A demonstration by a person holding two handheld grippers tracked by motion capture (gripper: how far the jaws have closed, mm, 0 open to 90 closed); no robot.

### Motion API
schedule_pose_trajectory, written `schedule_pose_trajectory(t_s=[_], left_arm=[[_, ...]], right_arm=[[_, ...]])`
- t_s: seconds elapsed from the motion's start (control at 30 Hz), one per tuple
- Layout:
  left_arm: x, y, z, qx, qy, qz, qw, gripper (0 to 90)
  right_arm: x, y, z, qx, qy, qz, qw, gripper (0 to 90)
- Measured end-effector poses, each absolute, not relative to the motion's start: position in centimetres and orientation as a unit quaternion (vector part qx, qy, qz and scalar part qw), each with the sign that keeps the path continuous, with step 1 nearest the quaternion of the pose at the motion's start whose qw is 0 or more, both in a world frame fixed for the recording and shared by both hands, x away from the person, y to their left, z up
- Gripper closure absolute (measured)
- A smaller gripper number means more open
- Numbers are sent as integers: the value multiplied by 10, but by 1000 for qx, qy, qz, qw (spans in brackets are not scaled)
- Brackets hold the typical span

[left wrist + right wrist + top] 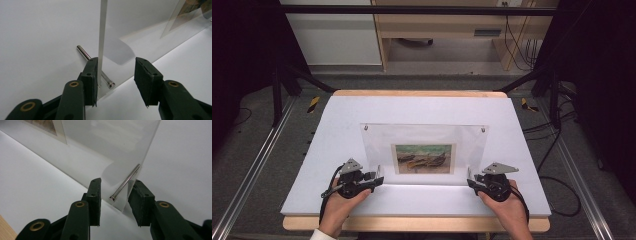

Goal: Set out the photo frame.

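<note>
Clear acrylic picture frame (424, 150) stands upright on the white tabletop (337, 120), its lower corners between your grippers. Your left gripper (116, 82) gapes wide, gripping nothing; your right gripper (114, 201) brackets the corner, unclamped. Uneven closing could tip the slick panel or knock its steel pins (125, 181) loose.

Clear acrylic picture frame (424, 150) standing on the white tabletop (337, 120).
It leans back slightly, a small boat painting (423, 158) (brownish hulls on sand) low at centre, metal standoff pins (83, 53) through its bottom corners.
</note>
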State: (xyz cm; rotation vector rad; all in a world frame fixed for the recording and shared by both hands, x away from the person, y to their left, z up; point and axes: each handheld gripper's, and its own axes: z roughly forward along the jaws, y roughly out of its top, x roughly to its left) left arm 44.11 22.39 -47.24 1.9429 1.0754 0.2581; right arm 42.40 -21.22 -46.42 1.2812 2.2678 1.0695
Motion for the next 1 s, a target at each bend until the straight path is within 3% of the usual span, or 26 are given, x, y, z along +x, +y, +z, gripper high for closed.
schedule_pose_trajectory(t_s=[0.3, 0.4, 0.73, 1.0], left_arm=[[439, 221, -471, 783, 426, 116, 438, 514], [437, 219, -469, 783, 420, 127, 441, 462], [437, 219, -466, 779, 413, 153, 447, 269], [434, 218, -462, 773, 409, 167, 456, 112]], right_arm=[[424, -212, -465, 442, 796, 379, 168, 561], [424, -211, -464, 445, 793, 379, 169, 499], [424, -207, -460, 428, 786, 396, 208, 165], [418, -207, -449, 414, 768, 421, 249, 93]])
